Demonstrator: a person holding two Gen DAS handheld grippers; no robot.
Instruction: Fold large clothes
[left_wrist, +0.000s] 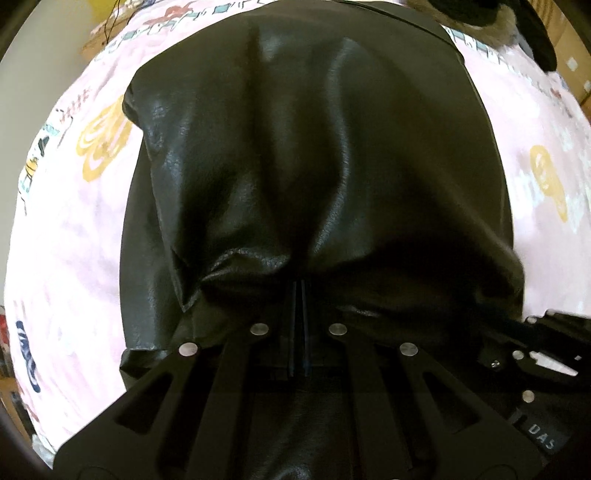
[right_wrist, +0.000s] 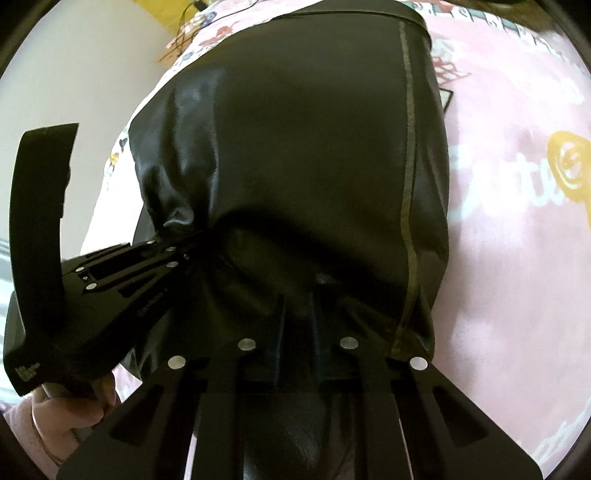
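A large black leather-like garment (left_wrist: 314, 155) lies spread on a pink printed bedsheet (left_wrist: 74, 229), and its near edge is lifted and bunched. My left gripper (left_wrist: 299, 288) is shut on that gathered edge, fingers pressed together. It also shows at the left of the right wrist view as the left gripper (right_wrist: 186, 251), pinching a puckered fold. My right gripper (right_wrist: 297, 299) holds the same edge of the garment (right_wrist: 314, 140) further right, the fabric crumpled between its fingertips. A dull seam stripe (right_wrist: 408, 147) runs down the garment's right side.
The pink bedsheet (right_wrist: 517, 258) spreads out on both sides of the garment. A person's hand (right_wrist: 66, 413) in a pink sleeve holds the left gripper's handle. A pale wall (right_wrist: 74, 74) stands to the left. Cardboard boxes (left_wrist: 569, 40) and a dark furry item (left_wrist: 480, 14) sit at the back right.
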